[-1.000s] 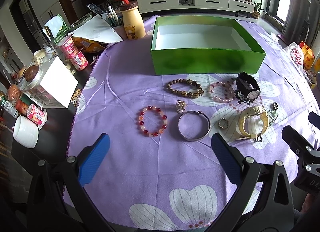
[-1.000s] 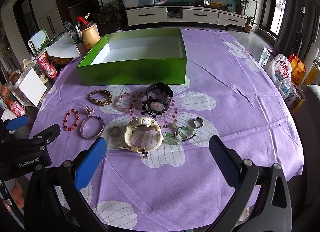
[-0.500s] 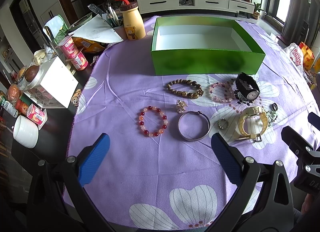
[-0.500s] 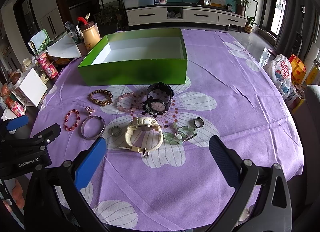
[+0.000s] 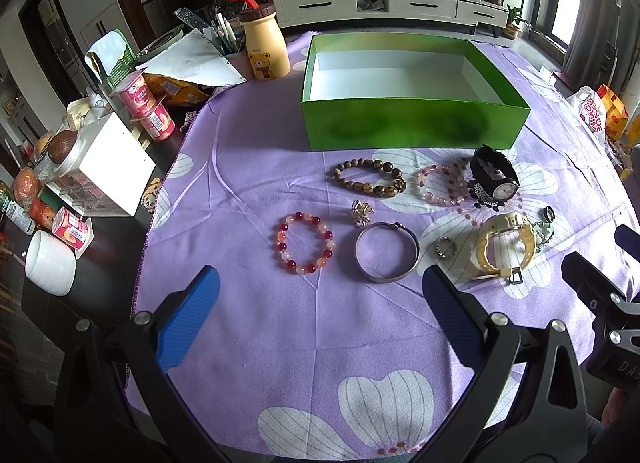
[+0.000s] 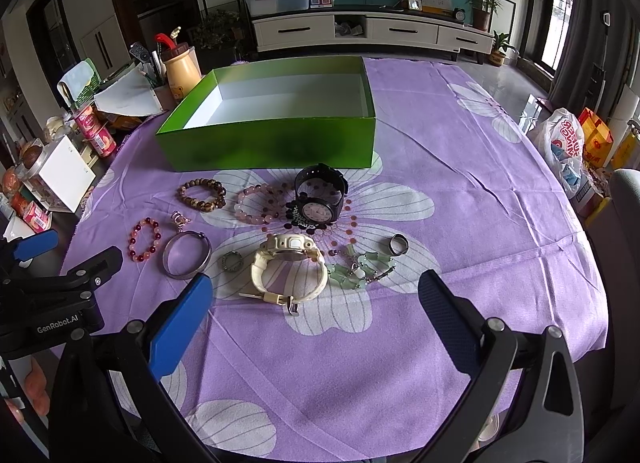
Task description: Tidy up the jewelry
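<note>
Both grippers stood wide apart and empty, held above the near edge of the purple cloth (image 5: 248,167). The green box (image 5: 412,131) sat empty at the far side, all jewellery lying on the cloth before it. The red bead bracelet (image 5: 305,241) and silver bangle (image 5: 387,257) lay just ahead of the left gripper (image 5: 320,311). The cream watch (image 6: 289,268) lay ahead of the right gripper (image 6: 316,311), strap loop running left to right. Judgement: each piece belonged to its nearer arm
</note>
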Demonstrator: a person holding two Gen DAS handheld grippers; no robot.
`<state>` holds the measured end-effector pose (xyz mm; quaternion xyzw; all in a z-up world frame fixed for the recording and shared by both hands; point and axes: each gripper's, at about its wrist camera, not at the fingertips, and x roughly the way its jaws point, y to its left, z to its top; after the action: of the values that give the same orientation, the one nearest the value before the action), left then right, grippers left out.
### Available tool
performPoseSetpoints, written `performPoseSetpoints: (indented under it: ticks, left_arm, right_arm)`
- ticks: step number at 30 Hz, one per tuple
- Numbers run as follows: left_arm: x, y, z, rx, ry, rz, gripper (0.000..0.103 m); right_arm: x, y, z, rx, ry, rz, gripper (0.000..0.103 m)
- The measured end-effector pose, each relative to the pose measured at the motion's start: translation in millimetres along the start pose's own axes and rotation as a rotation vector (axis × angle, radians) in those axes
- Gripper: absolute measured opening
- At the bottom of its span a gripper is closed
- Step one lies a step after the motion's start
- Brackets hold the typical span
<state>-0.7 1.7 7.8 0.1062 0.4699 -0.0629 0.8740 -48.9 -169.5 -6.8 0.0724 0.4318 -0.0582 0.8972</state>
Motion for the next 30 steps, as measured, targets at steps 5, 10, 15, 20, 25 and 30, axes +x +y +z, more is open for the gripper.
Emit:
performPoseSetpoints:
  ticks: [5,10,15,20,25,30]
  left_arm:
    - [0,-1,0,0.001,-0.002,-0.001,0.101]
    - [1,-2,0,0.002,-0.006,-0.002,0.101]
    - [0,-1,0,-0.01,-0.022,-0.01,0.101]
    - [8,10,-1,-0.063,-0.025,-0.079,0.101]
    - [23,22,-11,-0.095,-0.028,-0.151,0.101]
    - [39,21,-28,-0.077,-0.025,-0.187,0.101]
  right_arm:
    - [0,1,0,0.0,-0.001,0.0,0.102]
    - [0,1,0,-0.001,-0.002,-0.001,0.102]
    - [0,0,2,0.006,-0.008,0.004,0.102]
    - [0,-15,-1,0.024,-0.05,0.129,0.102]
    - [6,-32,-14,0.013,-0.077,0.194,0.102]
    - [17,-35,-33,-0.013,-0.068,0.224,0.098]
